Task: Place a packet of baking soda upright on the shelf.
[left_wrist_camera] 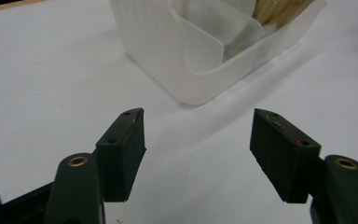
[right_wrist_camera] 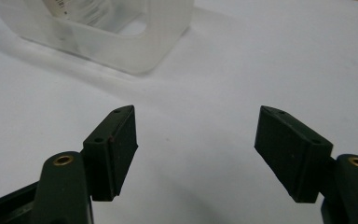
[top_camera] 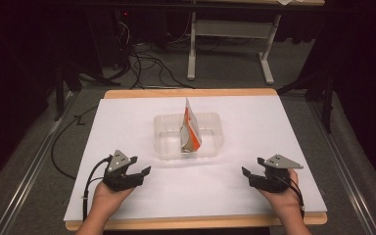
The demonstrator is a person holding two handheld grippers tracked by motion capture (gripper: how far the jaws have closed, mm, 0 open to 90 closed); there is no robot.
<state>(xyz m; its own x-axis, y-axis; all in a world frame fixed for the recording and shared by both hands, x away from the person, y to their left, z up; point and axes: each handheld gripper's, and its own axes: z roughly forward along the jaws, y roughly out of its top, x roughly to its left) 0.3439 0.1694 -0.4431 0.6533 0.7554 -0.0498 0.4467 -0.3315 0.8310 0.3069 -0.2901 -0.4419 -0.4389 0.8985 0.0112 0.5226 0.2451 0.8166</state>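
A clear plastic container (top_camera: 210, 132) sits in the middle of the white board (top_camera: 127, 196). An orange and white packet (top_camera: 190, 128) stands upright inside it, leaning a little. My left gripper (top_camera: 143, 165) rests near the front left of the board, open with nothing between its jaws. My right gripper (top_camera: 251, 165) rests near the front right, also open and holding nothing. In the left gripper view the open gripper (left_wrist_camera: 198, 135) points at a corner of the container (left_wrist_camera: 186, 51). In the right gripper view the open gripper (right_wrist_camera: 196, 135) faces the container (right_wrist_camera: 135, 42) farther off.
The white board lies on a wooden table (top_camera: 191, 92) whose edge shows at the back and front. Cables (top_camera: 147, 63) and a white desk frame (top_camera: 230, 34) stand on the dark floor beyond. Bare white board surrounds the container on all sides.
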